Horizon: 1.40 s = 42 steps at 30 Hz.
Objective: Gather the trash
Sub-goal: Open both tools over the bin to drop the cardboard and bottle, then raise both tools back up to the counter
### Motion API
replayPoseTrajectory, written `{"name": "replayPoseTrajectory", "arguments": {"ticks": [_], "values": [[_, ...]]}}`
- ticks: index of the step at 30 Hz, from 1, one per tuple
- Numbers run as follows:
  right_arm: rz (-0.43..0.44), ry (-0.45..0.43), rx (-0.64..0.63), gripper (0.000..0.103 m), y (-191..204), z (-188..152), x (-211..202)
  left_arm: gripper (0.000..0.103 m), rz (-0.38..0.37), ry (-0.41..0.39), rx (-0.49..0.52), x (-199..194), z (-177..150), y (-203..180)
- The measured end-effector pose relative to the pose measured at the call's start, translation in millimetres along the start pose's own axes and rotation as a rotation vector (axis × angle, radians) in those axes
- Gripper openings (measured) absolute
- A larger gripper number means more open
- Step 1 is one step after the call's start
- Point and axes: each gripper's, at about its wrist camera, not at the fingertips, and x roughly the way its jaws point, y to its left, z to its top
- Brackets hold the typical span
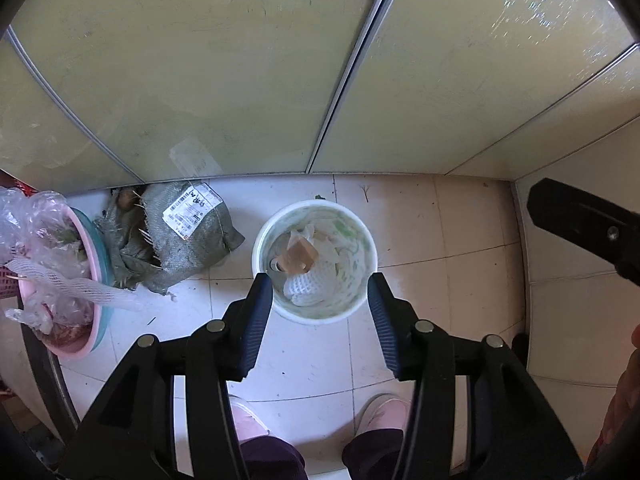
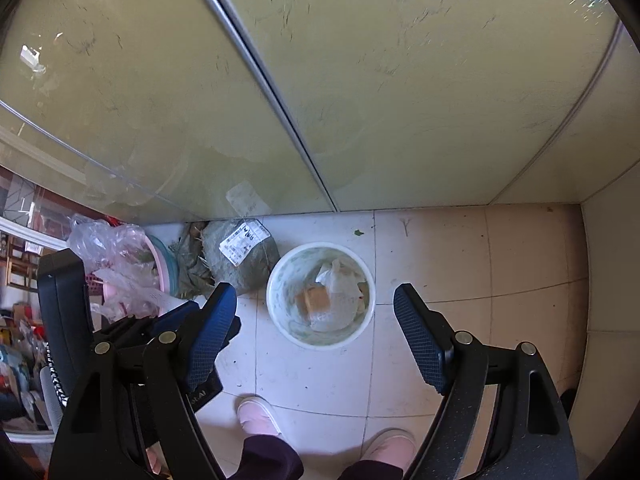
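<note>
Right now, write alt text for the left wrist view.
A white trash bucket holding foam netting and scraps stands on the tiled floor, seen between the open jaws of the left gripper. A labelled grey sack lies left of it by the glass door.

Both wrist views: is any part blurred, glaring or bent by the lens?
Left wrist view: the panel seam bows from fisheye, glare speckles the top right, and the bin is sharp. Right wrist view: the clutter at far left is soft, and the bin is clear.
</note>
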Motion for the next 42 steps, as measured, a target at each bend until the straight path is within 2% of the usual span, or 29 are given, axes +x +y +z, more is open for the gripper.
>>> {"name": "replayPoseTrajectory", "arguments": {"ticks": [4, 9, 19, 25, 26, 28, 31, 33, 37, 39, 42], "values": [[-0.011, -0.015, -0.008, 0.079, 11, 4, -25, 0.049, 0.007, -0.029, 0.003, -39, 5, 1], [-0.020, -0.058, -0.015, 0.079, 33, 15, -89, 0.049, 0.012, -0.094, 0.021, -119, 21, -6], [-0.036, -0.216, -0.014, 0.079, 83, 41, -251, 0.049, -0.016, -0.308, 0.092, -333, 59, -32], [-0.083, -0.351, -0.015, 0.079, 118, 46, -352, 0.049, -0.050, -0.458, 0.190, -450, 65, -48], [-0.097, -0.376, -0.018, 0.079, 125, 46, -367, 0.049, -0.057, -0.485, 0.205, -468, 65, -49], [-0.134, -0.420, -0.018, 0.087, 139, 46, -393, 0.053, -0.065, -0.532, 0.227, -500, 63, -49], [-0.178, -0.490, -0.001, 0.099, 155, 42, -423, 0.056, -0.087, -0.591, 0.243, -535, 62, -45], [-0.200, -0.533, 0.013, 0.103, 164, 41, -437, 0.064, -0.095, -0.631, 0.257, -556, 62, -39], [-0.230, -0.591, 0.012, 0.103, 173, 37, -458, 0.079, -0.066, -0.706, 0.264, -582, 60, -32], [-0.255, -0.611, 0.006, 0.103, 176, 38, -462, 0.089, -0.056, -0.729, 0.253, -591, 62, -29], [-0.318, -0.608, -0.009, 0.103, 178, 42, -464, 0.090, -0.061, -0.743, 0.241, -599, 65, -24]]}}
